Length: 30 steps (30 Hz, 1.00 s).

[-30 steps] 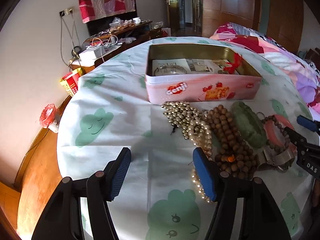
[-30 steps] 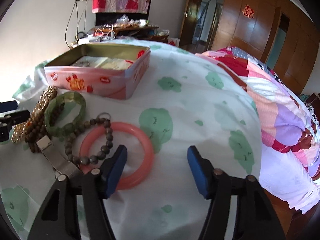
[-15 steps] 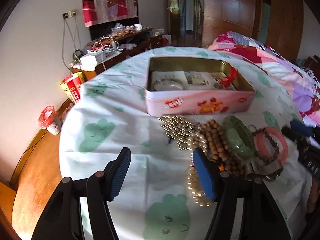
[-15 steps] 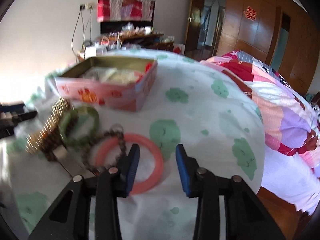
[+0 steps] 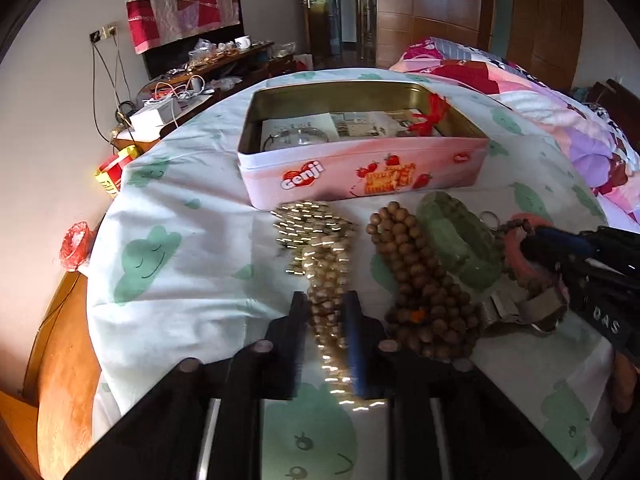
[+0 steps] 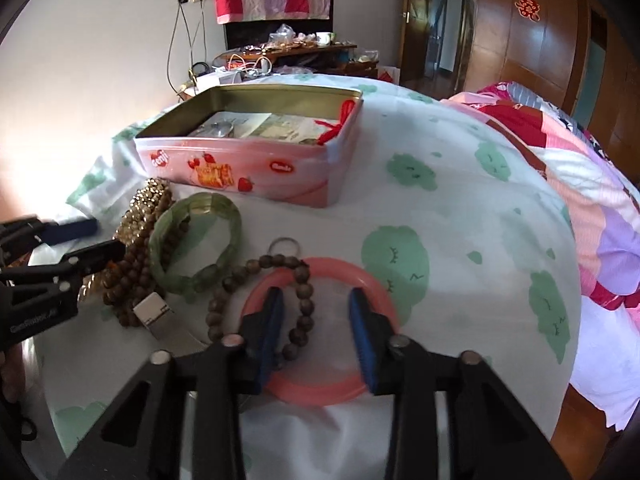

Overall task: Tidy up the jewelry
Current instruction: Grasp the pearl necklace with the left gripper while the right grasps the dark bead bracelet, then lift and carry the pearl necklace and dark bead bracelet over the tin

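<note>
Left tongs (image 5: 326,320) are pinched on the gold bead necklace (image 5: 320,248), right tongs (image 6: 316,316) spread astride the pink bangle (image 6: 384,296), presumably for transfer into the open tin (image 6: 280,184).

We see a tin (image 5: 360,168) at the back of the table (image 5: 180,280); before it, left to right, lie a pearl necklace (image 5: 320,248), bead strand (image 5: 420,280), bangle (image 5: 460,240) and ring bangle (image 6: 320,384).

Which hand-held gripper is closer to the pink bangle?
The right. The right hand-held gripper hangs over the pink bangle, fingers open. The left hand-held gripper is off to the side, closed around the gold bead necklace.
</note>
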Each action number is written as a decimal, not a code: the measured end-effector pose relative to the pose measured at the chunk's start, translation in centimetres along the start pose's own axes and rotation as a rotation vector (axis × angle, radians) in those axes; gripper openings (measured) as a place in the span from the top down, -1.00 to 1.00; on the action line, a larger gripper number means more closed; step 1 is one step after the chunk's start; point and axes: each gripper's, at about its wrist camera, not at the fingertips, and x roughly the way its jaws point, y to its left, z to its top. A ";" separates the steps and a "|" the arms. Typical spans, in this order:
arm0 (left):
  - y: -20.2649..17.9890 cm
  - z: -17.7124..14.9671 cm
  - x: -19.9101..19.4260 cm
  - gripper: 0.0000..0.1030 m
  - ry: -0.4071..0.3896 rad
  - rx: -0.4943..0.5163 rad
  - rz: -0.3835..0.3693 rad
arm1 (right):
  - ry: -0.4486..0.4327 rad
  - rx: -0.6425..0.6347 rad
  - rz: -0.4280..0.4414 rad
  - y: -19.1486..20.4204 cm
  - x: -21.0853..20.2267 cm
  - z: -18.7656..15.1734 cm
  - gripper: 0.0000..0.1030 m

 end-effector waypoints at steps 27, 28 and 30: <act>1.6 2.5 -6.9 0.77 -0.186 -0.019 0.023 | -0.228 -0.034 -0.024 0.3 -6.1 2.4 0.78; 1.7 2.5 -6.9 0.77 -0.186 -0.019 0.024 | -0.230 -0.038 -0.027 0.3 -6.1 2.3 0.79; 1.8 2.4 -6.9 0.77 -0.187 -0.023 0.028 | -0.235 -0.046 -0.033 0.5 -6.2 2.3 0.79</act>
